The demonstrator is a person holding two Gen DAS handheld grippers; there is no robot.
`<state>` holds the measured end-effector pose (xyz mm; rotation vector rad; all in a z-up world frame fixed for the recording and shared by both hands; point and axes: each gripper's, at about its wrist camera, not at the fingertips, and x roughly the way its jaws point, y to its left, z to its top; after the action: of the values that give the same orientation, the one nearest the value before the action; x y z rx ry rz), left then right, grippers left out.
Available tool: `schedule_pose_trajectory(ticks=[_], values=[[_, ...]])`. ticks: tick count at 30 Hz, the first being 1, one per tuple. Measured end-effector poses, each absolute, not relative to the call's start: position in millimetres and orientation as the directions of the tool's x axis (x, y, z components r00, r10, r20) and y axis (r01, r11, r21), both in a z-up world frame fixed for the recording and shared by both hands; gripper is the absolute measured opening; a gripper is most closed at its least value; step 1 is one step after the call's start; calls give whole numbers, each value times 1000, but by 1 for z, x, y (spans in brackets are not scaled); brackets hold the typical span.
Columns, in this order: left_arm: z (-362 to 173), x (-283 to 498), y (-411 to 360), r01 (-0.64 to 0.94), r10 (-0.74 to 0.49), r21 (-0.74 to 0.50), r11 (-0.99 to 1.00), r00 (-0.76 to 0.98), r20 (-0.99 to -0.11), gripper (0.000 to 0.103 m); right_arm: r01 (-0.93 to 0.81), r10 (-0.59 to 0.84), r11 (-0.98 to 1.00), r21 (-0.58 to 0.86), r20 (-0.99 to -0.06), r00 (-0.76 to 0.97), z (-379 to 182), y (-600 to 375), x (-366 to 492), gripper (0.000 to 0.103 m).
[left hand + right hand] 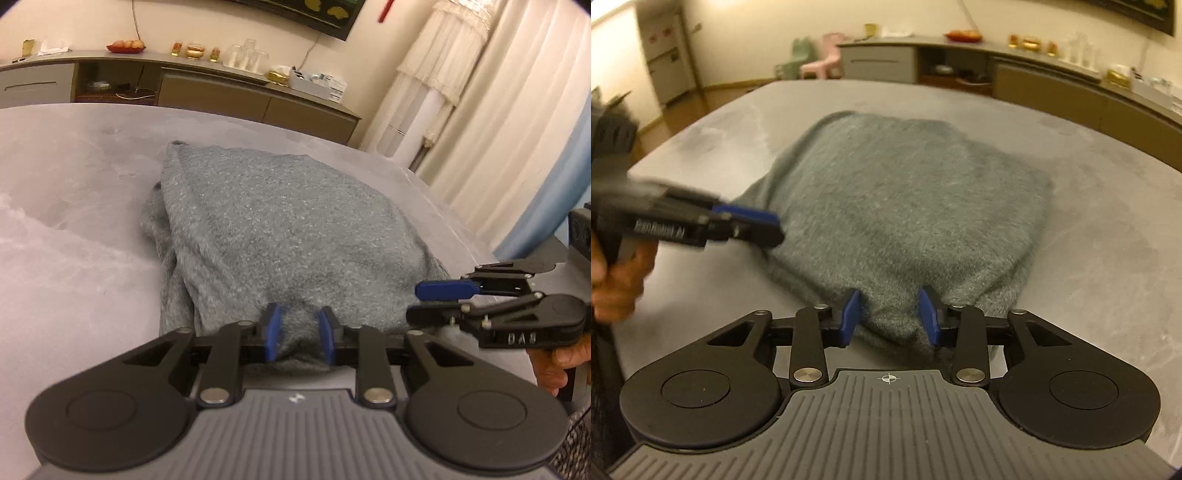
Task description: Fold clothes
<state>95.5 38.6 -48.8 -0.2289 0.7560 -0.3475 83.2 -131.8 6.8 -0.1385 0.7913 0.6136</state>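
Your left gripper (300, 330) and right gripper (891, 316) both stand part-open, blue pads straddling the near edge of the grey sweater (295, 229), which lies folded on the table (74, 206).

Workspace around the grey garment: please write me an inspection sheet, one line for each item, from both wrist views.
Surface: grey table, mottled with pale marks, otherwise bare around the cloth.
Job's things: grey fuzzy garment lying in the middle, already folded over into a compact shape, with loose layers bunched along its left side.
Clutter: nothing seen on the table.
Grippers: left gripper open, near hem between its blue pads; right gripper open at the near edge, cloth between its pads.
Cables: one thin cable hanging down the wall to the sideboard.
Surroundings: sideboard with glasses and a red dish, white curtains, pink chair beyond the table.
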Motion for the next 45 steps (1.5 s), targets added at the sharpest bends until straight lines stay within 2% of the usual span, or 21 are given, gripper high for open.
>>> schedule_pose_trajectory(ticks=[2, 6, 8, 12, 16, 17, 18, 19, 21, 22, 24, 25, 27, 29, 33, 37, 40, 45], values=[[-47, 113, 35, 211, -362, -302, 930, 681, -636, 19, -543, 431, 836, 77, -704, 564, 1, -125, 96, 35], [-40, 161, 28, 117, -191, -155, 981, 732, -655, 18, -487, 407, 871, 71, -659, 632, -8, -109, 147, 40], [-39, 185, 30, 47, -124, -134, 990, 743, -658, 18, -453, 424, 881, 135, -647, 633, -10, -105, 167, 42], [-35, 196, 29, -2, -78, -119, 993, 745, -663, 18, -392, 444, 889, 235, -645, 622, -10, -96, 198, 47], [-34, 170, 38, -10, -76, -125, 992, 750, -657, 19, -384, 463, 882, 272, -647, 605, -13, -109, 200, 44], [-34, 163, 43, -25, -70, -134, 991, 747, -661, 22, -380, 467, 881, 283, -650, 599, -13, -114, 198, 43], [-37, 158, 49, -75, -33, -129, 989, 735, -678, 46, -368, 440, 894, 255, -651, 619, -8, -117, 193, 42], [-40, 152, 55, -121, 1, -124, 985, 721, -693, 55, -355, 412, 907, 226, -651, 638, -4, -121, 188, 44], [-43, 128, 63, -139, 19, -119, 983, 725, -689, 57, -326, 354, 930, 169, -647, 675, 5, -128, 178, 51], [-43, 116, 67, -136, 12, -127, 983, 726, -687, 57, -311, 325, 940, 140, -644, 693, 10, -132, 173, 62], [-40, 95, 69, -121, -24, -163, 979, 727, -686, 64, -279, 266, 957, 82, -634, 726, 19, -139, 163, 66], [-37, 88, 65, -111, -41, -176, 978, 727, -685, 66, -288, 270, 955, 75, -625, 733, 24, -142, 156, 68], [-32, 74, 54, -70, -78, -187, 980, 728, -681, 79, -311, 306, 945, 102, -612, 729, 29, -145, 137, 75], [-29, 65, 35, -26, -96, -167, 986, 725, -682, 82, -347, 331, 933, 99, -616, 715, 31, -137, 115, 79], [-28, 55, 4, 5, -77, -108, 994, 729, -680, 97, -403, 343, 914, 47, -620, 706, 31, -117, 77, 92], [-36, 47, -16, 34, -49, -35, 999, 720, -692, 102, -369, 283, 930, -1, -639, 715, 24, -112, 61, 92], [-39, 41, -23, 40, -56, -39, 998, 730, -681, 103, -327, 290, 943, 66, -647, 705, 21, -122, 55, 92], [-40, 40, -36, 43, -67, -52, 998, 724, -687, 103, -290, 264, 954, 72, -656, 707, 19, -131, 57, 94]])
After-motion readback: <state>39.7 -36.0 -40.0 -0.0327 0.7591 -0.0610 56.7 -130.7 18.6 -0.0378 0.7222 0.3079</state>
